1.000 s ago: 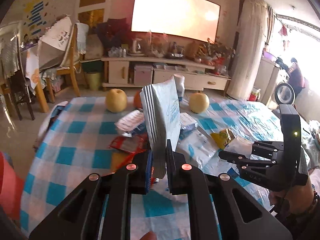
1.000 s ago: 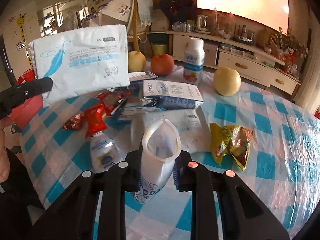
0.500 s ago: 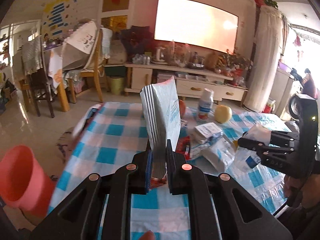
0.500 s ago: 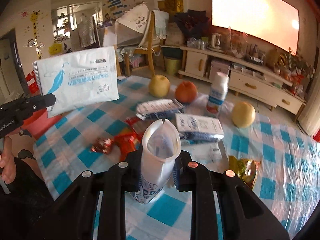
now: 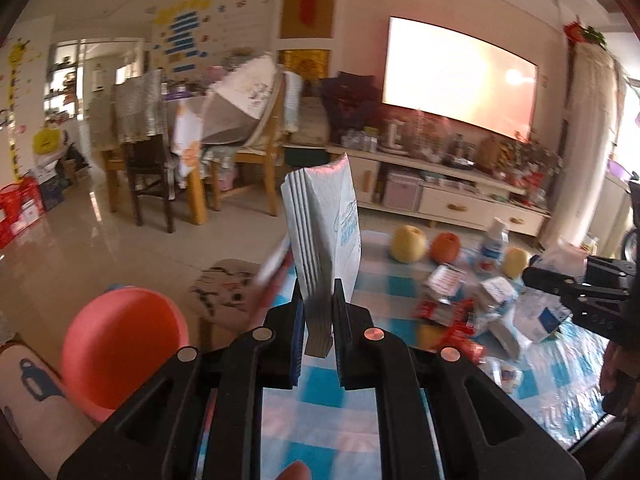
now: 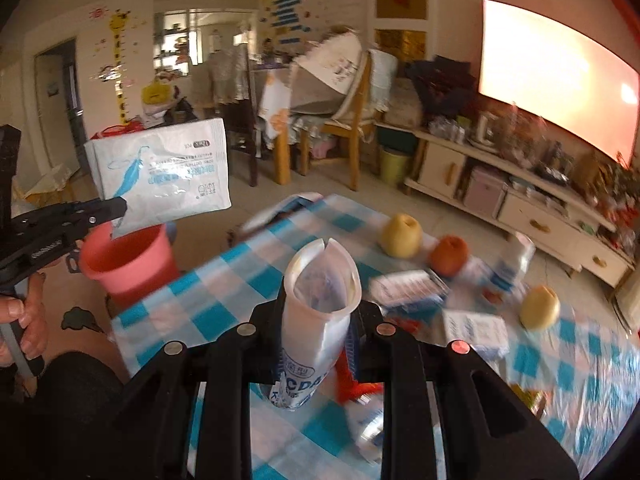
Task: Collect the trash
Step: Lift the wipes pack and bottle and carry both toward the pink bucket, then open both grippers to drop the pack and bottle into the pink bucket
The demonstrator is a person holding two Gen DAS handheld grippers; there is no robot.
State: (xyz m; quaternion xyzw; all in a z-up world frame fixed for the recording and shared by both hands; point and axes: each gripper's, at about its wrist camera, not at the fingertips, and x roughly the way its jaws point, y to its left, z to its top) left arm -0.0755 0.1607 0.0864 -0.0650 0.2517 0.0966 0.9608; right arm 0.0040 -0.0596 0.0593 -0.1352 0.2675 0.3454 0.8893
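Observation:
My left gripper [image 5: 318,304] is shut on a white packet with blue print [image 5: 324,224], held upright over the table's left edge. The packet also shows in the right wrist view [image 6: 160,176], hanging just above a pink bucket [image 6: 124,260]. The bucket stands on the floor left of the table and shows in the left wrist view [image 5: 120,344]. My right gripper [image 6: 318,312] is shut on a white plastic wrapper with blue letters [image 6: 316,312], held above the checked tablecloth [image 6: 216,300]. The right gripper also shows in the left wrist view [image 5: 536,276].
More wrappers and cartons [image 6: 408,288] lie on the table with two yellow pears [image 6: 402,236], an orange [image 6: 450,254] and a small bottle [image 5: 494,244]. Chairs [image 5: 256,152] and a TV cabinet [image 5: 440,196] stand beyond.
Both grippers have swung left with their trash. The left packet went from over the table middle to above the pink bucket. The right wrapper moved toward the table's left edge.

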